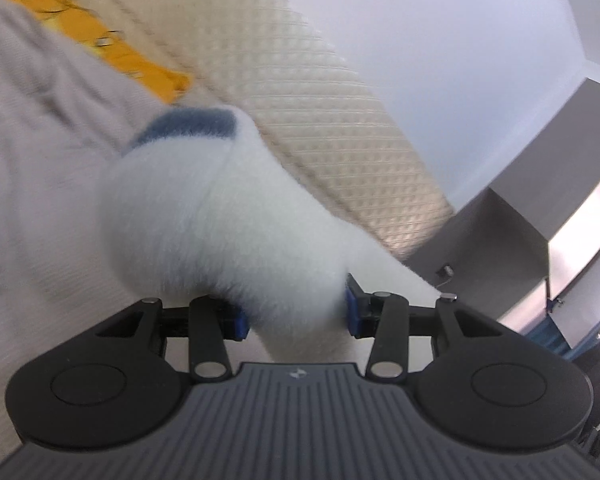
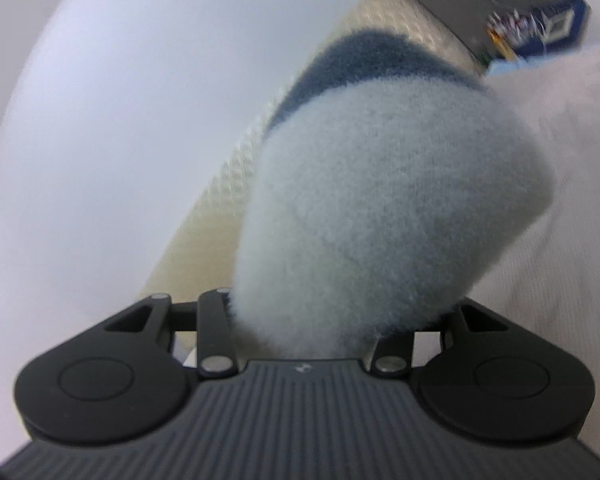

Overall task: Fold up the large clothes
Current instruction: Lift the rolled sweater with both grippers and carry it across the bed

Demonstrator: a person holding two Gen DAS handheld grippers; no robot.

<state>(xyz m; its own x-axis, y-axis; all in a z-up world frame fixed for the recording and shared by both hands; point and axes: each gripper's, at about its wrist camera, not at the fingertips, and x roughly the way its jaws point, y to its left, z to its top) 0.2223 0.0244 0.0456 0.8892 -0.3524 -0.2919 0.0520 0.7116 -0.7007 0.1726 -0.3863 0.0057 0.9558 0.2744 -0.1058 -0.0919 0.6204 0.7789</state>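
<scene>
while the left gripper [image 1: 296, 316] pinches the fluffy white garment [image 1: 220, 216], the right gripper [image 2: 304, 320] clamps it too.

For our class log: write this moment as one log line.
left gripper: shut on fluffy white garment | right gripper: shut on same garment | surface: grey bedding

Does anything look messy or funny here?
Nothing looks broken or spilled. The fluffy white garment is bunched thickly in both tongs, left and right, not flat yet. A yellow cloth lies behind.
</scene>
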